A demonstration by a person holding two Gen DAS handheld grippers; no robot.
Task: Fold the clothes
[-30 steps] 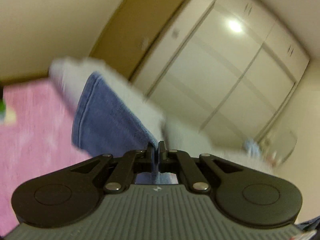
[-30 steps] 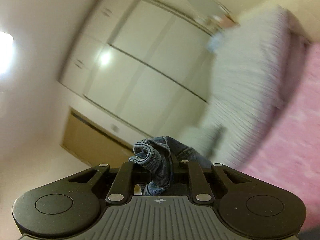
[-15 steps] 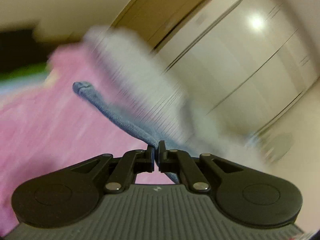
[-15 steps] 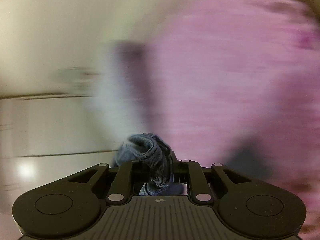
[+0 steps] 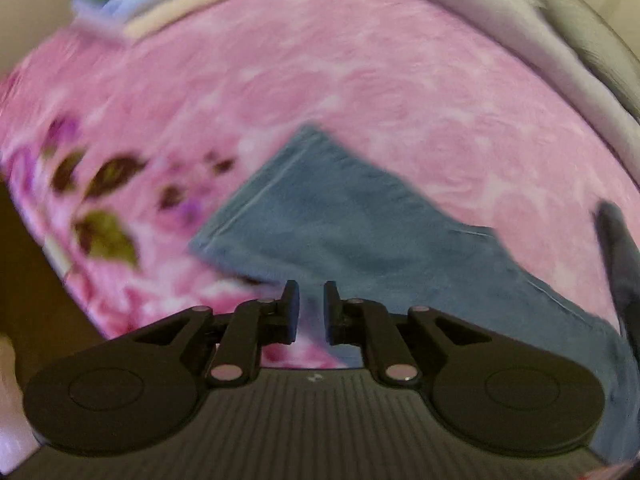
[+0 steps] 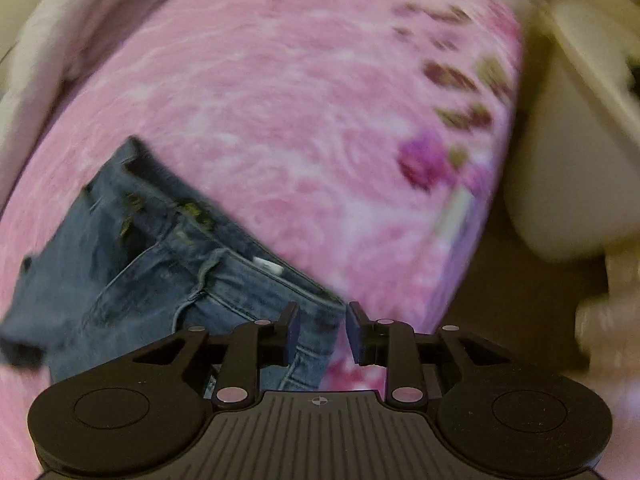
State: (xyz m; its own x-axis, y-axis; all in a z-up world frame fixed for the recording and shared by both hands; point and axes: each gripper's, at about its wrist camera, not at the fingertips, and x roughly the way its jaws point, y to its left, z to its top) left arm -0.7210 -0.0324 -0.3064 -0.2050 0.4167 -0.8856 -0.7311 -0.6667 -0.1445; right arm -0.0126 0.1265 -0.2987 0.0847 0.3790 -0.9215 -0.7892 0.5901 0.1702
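Blue jeans lie spread flat on a pink flowered blanket. In the left wrist view the leg end of the jeans (image 5: 340, 216) stretches from the centre to the lower right, just ahead of my left gripper (image 5: 311, 306), which is open with nothing between its fingers. In the right wrist view the waistband and pocket end of the jeans (image 6: 160, 248) lies at the lower left. My right gripper (image 6: 322, 330) is open too, its left finger over the denim edge and its right finger over the blanket (image 6: 312, 100).
Folded clothes (image 5: 168, 4), green, pale blue and cream, are stacked at the blanket's far left corner. A grey-white quilt (image 5: 520, 32) runs along the far side of the bed. The bed edge (image 6: 460, 240) drops to a brown floor on the right, beside cream furniture (image 6: 568, 140).
Both grippers swung down from facing the wardrobe to facing the bed. Each was shut on denim before; both have opened and the jeans now lie flat on the blanket.
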